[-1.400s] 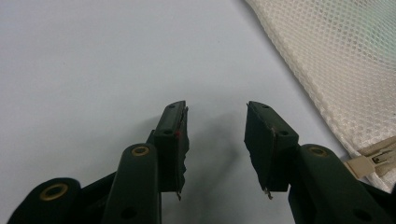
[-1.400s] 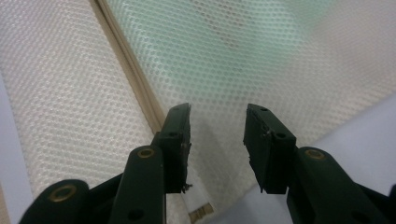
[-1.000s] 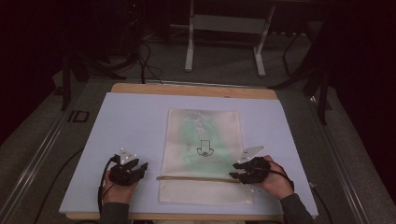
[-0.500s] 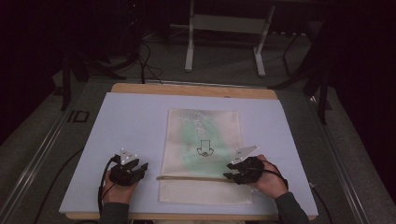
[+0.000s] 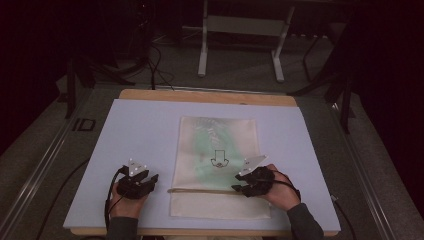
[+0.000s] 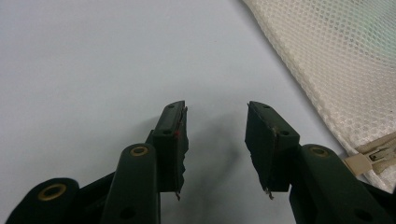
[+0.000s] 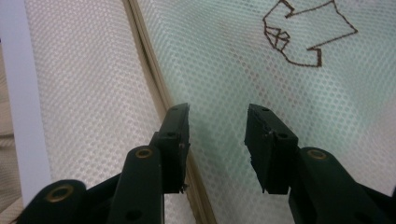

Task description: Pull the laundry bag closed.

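A cream mesh bag (image 5: pixel 218 165) lies flat in the middle of the pale blue table top (image 5: pixel 140 130), its long side running from the centre of the high view down toward the bottom edge. Through the netting a pale green something (image 5: pixel 210 145) shows inside, filling the upper and middle part of the bag; what it is I cannot tell. A brown stitched arrow mark (image 5: pixel 218 158) sits on the bag's face, and a tan zip band (image 5: pixel 200 190) crosses it near the lower end. The right gripper (image 5: pixel 239 183), at the lower right of the high view, hovers over the bag just by that band; in the right gripper view its jaws have just been opening, stand wide apart with nothing between them, and the band (image 7: pixel 154 84) runs under the left one, the arrow mark (image 7: pixel 303 32) in the upper right. The left gripper (image 5: pixel 152 180), lower left of the high view, rests over bare table just beside the bag's edge, jaws wide and empty; in the left gripper view the mesh bag (image 6: pixel 336 60) fills the upper right corner, a small tab (image 6: pixel 359 163) at its edge.
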`<state>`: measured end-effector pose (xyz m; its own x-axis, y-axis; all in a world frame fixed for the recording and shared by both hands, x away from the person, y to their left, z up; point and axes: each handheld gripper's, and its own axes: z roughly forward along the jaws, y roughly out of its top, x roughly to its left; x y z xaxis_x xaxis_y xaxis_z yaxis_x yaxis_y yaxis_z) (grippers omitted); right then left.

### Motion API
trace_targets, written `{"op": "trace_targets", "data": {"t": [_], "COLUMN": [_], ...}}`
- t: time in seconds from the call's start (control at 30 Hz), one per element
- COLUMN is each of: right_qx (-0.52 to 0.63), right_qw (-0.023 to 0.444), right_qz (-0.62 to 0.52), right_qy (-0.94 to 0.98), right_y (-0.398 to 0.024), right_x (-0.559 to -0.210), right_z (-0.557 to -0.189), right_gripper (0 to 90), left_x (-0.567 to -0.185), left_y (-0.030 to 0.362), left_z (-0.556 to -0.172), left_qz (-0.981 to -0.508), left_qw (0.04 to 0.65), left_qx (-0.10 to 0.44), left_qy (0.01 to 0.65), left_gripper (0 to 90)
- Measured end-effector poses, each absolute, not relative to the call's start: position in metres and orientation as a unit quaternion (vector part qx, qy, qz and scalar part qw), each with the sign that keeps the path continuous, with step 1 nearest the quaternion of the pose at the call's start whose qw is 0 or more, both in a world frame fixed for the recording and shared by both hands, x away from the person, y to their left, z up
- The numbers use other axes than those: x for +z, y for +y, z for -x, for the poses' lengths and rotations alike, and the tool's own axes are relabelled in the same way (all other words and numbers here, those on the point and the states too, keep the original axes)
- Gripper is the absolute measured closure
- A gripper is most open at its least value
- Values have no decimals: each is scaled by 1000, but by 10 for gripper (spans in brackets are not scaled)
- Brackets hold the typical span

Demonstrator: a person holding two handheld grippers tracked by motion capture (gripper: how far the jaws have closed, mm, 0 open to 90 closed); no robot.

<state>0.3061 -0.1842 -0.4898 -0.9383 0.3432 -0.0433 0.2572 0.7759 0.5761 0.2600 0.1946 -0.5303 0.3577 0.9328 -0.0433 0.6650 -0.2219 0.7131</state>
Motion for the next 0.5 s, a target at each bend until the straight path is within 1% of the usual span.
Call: {"op": "trace_targets", "data": {"t": [0.5], "right_qx": [297], "right_qw": [65], "right_qz": [-144], "right_qy": [942], "right_y": [-166], "right_x": [-492], "right_z": [-307], "right_gripper": [600], "left_x": [-530], "left_y": [194], "left_z": [-260], "left_qz": [-755], "left_qw": [331], "left_qx": [202], "left_qy": [529], "left_gripper": [577]}}
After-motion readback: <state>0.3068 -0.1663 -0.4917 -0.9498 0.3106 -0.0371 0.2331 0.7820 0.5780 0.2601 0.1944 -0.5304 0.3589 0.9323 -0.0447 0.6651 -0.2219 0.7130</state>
